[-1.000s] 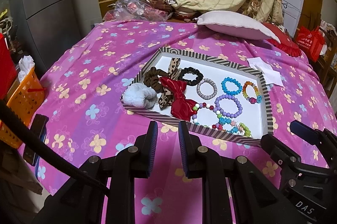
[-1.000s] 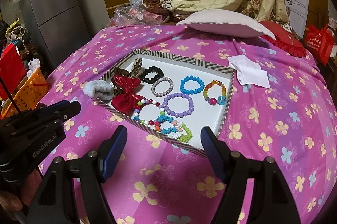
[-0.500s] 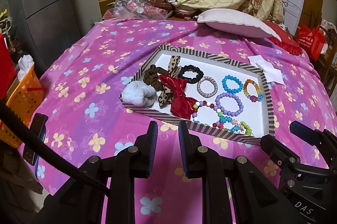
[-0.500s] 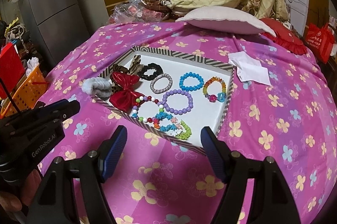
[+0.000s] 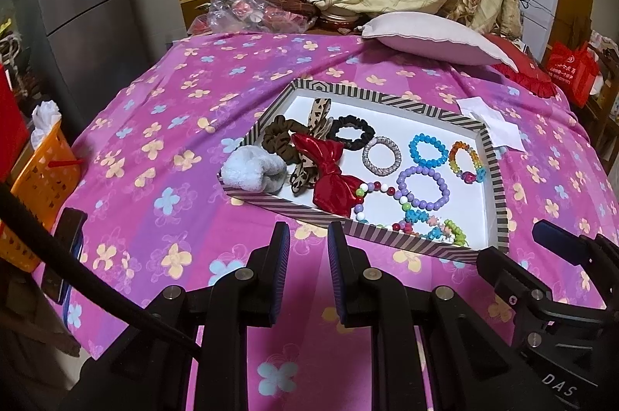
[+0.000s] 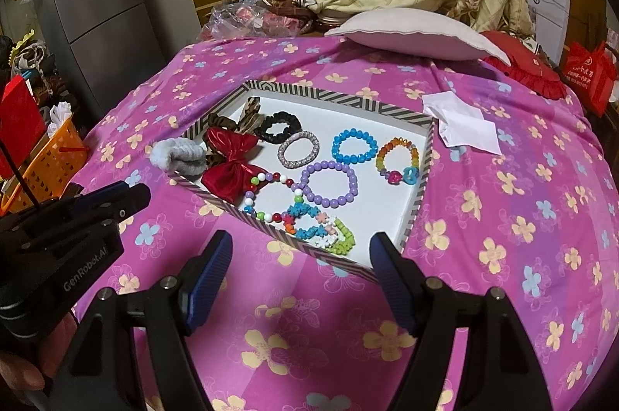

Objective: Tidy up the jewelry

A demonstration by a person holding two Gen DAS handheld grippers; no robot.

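Over the last second almost nothing has moved: both my tongs hang in the same spot short of the tray (image 5: 499,178), and the view has only crept a little closer to it. Nothing in the tray has shifted, so the sorting stands just as it did a moment ago.

My left tongs (image 5: 308,244) are nearly pressed together, with a narrow slit between the pads and nothing in it. My right tongs (image 6: 301,256) are spread wide and empty.

The tray lies on the flowered bedspread (image 5: 162,148) just ahead of both tongs, its near striped rim almost at the tips. Ahead of the left tongs and slightly to their left, the fluffy grey scrunchie (image 5: 253,173) sits on the tray's near corner, half over the rim. Behind it lie the brown scrunchie (image 5: 276,140), the leopard-print bow (image 5: 319,109) and the black scrunchie (image 5: 354,132), with the red bow (image 5: 329,175) overlapping them. Straight between the right tongs' pads lie the mixed bead bracelets (image 6: 317,225), heaped against the near rim. Beyond them the purple bracelet (image 6: 329,182), silver bracelet (image 6: 298,148), blue bracelet (image 6: 354,146) and rainbow bracelet (image 6: 398,159) lie apart, each on its own.

The spaced bracelets look sorted, the heap and the scrunchies less so; whether that is halfway or finished I cannot judge.
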